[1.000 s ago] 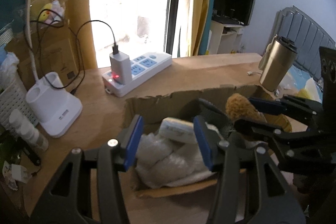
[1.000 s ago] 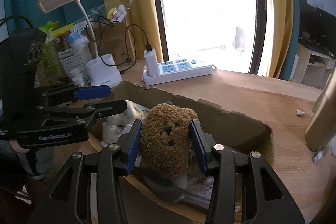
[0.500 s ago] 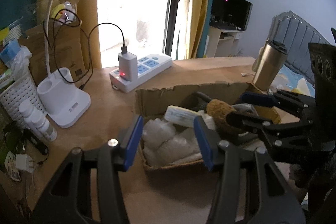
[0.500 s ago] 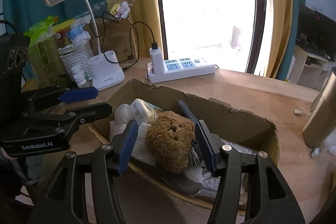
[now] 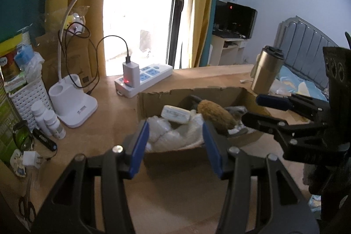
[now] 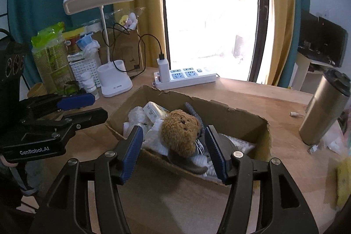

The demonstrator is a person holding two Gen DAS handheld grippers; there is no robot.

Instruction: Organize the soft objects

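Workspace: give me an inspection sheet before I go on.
Surface: wooden desk, bare near the camera.
Job's things: brown plush lies in the box on white packing.
Clutter: lamp, basket, tumbler.
Claws: left claw open, empty; right claw has just been opening, plush released.
Cables: black lead into charger on power strip.
Surroundings: bright window, yellow curtains.
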